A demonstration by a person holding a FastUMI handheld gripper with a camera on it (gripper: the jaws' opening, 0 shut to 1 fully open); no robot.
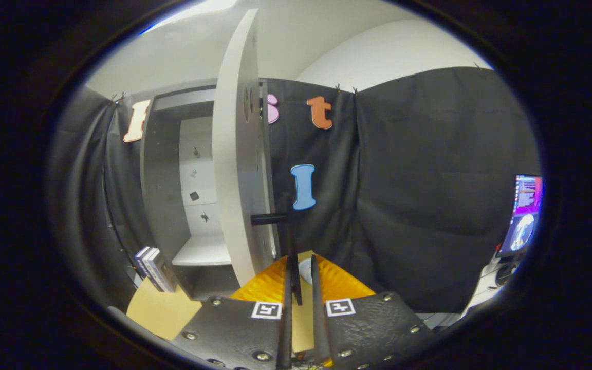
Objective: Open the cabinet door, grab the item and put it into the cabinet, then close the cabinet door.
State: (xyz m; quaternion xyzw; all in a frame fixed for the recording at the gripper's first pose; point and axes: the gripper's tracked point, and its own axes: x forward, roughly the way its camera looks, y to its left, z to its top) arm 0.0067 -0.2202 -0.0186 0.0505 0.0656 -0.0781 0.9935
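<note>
The grey cabinet (pixel 165 205) stands ahead on the left with its door (pixel 237 169) swung wide, seen almost edge-on. The door's black handle (pixel 287 234) sticks out toward me, and its vertical bar runs down between my fingers. My gripper (pixel 300 281) is open only narrowly: the bar lies against the left finger, and a slim gap shows beside the right finger. The item, a small blue and white box (pixel 152 268), stands upright on the table just left of the cabinet's foot. Inside, a pale shelf (pixel 202 252) is bare.
A tan sheet (pixel 160 308) lies on the table under the box. A screen (pixel 526 210) glows far to the right, beside the booth's black cloth wall (pixel 429 205). The cloth hangs right behind the door and handle.
</note>
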